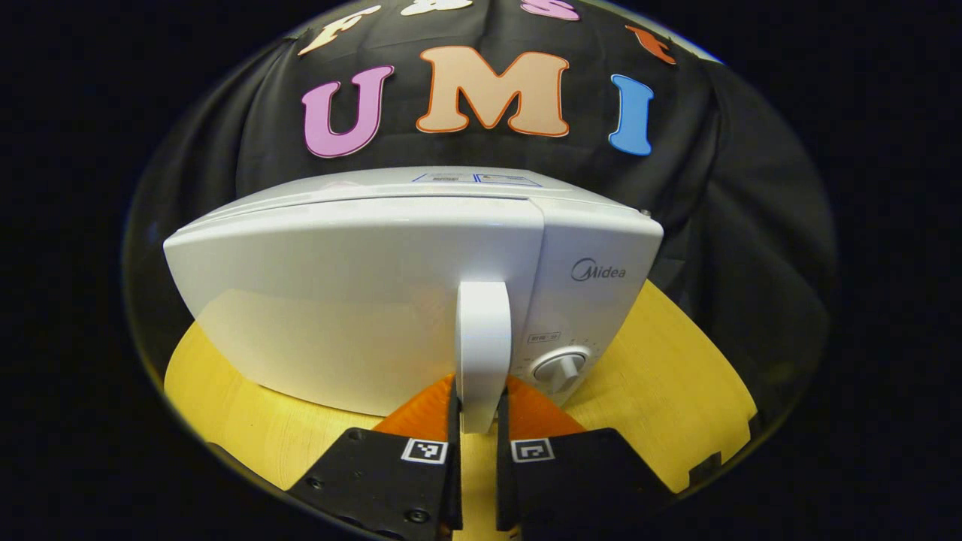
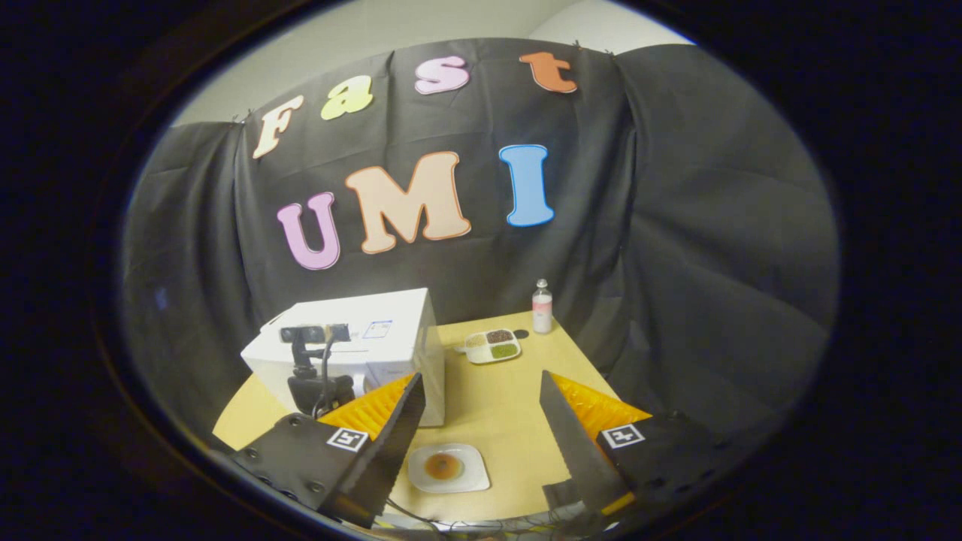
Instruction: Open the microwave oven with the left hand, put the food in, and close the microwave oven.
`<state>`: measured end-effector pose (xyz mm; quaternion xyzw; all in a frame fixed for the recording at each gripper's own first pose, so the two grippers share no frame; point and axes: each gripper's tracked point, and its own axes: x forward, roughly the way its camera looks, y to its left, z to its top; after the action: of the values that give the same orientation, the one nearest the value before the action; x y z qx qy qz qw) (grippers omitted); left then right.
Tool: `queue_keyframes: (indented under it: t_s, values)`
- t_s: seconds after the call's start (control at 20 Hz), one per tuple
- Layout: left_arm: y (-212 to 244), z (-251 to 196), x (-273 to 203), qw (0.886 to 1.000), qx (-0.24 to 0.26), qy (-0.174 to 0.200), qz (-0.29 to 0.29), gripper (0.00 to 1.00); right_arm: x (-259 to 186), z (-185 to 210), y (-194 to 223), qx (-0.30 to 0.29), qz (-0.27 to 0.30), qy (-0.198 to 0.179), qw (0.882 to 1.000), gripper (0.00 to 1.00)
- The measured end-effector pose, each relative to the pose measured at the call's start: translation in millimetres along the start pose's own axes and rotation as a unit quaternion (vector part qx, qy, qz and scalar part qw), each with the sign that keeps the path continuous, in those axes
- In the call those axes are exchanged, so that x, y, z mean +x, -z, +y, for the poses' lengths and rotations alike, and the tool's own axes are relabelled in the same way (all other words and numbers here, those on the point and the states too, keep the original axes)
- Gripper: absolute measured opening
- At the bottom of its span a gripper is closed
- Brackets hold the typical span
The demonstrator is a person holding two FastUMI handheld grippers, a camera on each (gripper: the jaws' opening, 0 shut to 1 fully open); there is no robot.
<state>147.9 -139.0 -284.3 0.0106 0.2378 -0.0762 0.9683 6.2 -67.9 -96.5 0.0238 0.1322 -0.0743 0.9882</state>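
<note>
My left gripper (image 1: 475,424) pinches the microwave's door handle (image 1: 482,353), door flush and shut. The microwave (image 2: 361,347) sits at the table's (image 2: 503,398) left edge. My right gripper (image 2: 481,428) hangs spread wide above the food plate (image 2: 448,467), bare tabletop between.

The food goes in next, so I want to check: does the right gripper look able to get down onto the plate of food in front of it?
Probably yes. The right gripper is open, and the plate of food lies on the table between its fingers with nothing over it.
</note>
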Motion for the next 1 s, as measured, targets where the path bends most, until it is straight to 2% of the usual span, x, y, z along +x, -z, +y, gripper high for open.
queue_keyframes:
  t_s: [0.2,0.35,0.6,0.65,0.7,0.8,1.0]
  values:
    - [-1,0,-1,1.000,-0.010,-0.002,-0.003,0.07,-5,-2,4,-0.005,0.001,0.004,1.000,0.92]
    - [-2,1,-2,1.000,-0.013,-0.001,-0.004,0.05,-8,-3,7,-0.006,0.005,0.007,1.000,0.92]
    - [-1,0,-3,0.999,-0.044,-0.010,0.009,0.01,-7,-6,11,-0.014,0.006,0.012,1.000,0.92]
    - [10,1,-11,0.998,-0.055,-0.014,0.028,0.01,-7,-6,12,-0.016,0.007,0.011,1.000,0.92]
    - [11,1,-23,0.998,-0.059,-0.017,0.020,0.01,-5,-6,13,-0.019,0.009,0.011,1.000,0.92]
    - [15,3,-39,0.999,-0.032,-0.012,0.004,0.01,-1,-4,15,-0.020,0.011,0.007,1.000,0.92]
    - [30,6,-61,0.999,-0.032,0.012,0.015,0.01,11,11,28,-0.018,0.029,-0.024,0.999,0.92]
